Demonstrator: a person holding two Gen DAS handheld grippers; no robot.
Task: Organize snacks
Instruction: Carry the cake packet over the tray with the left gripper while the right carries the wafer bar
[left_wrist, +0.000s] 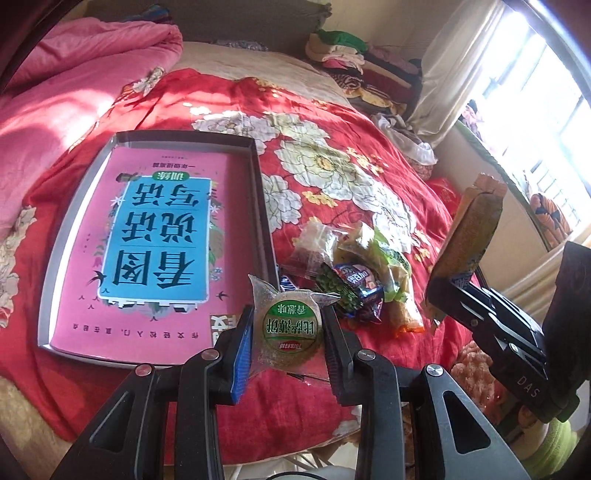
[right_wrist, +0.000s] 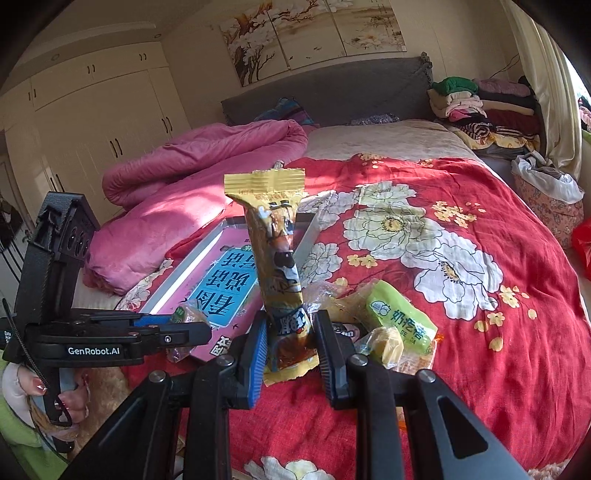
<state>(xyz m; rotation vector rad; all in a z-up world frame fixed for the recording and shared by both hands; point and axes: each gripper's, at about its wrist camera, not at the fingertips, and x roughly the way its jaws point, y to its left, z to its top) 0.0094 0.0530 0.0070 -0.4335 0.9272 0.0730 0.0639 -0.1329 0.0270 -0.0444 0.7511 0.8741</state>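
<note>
My left gripper is shut on a round biscuit pack with a green label, held just off the near right corner of the metal tray. The tray holds a pink book. My right gripper is shut on the lower end of a long yellow snack packet that stands upright. In the left wrist view the same packet and right gripper show at the right. A pile of snacks lies on the red bedspread beside the tray, with a green packet among them.
The floral red bedspread covers the bed. A pink quilt is bundled at the far left. Folded clothes are stacked by the headboard. A person's hand holds the left gripper's handle. A window lies right.
</note>
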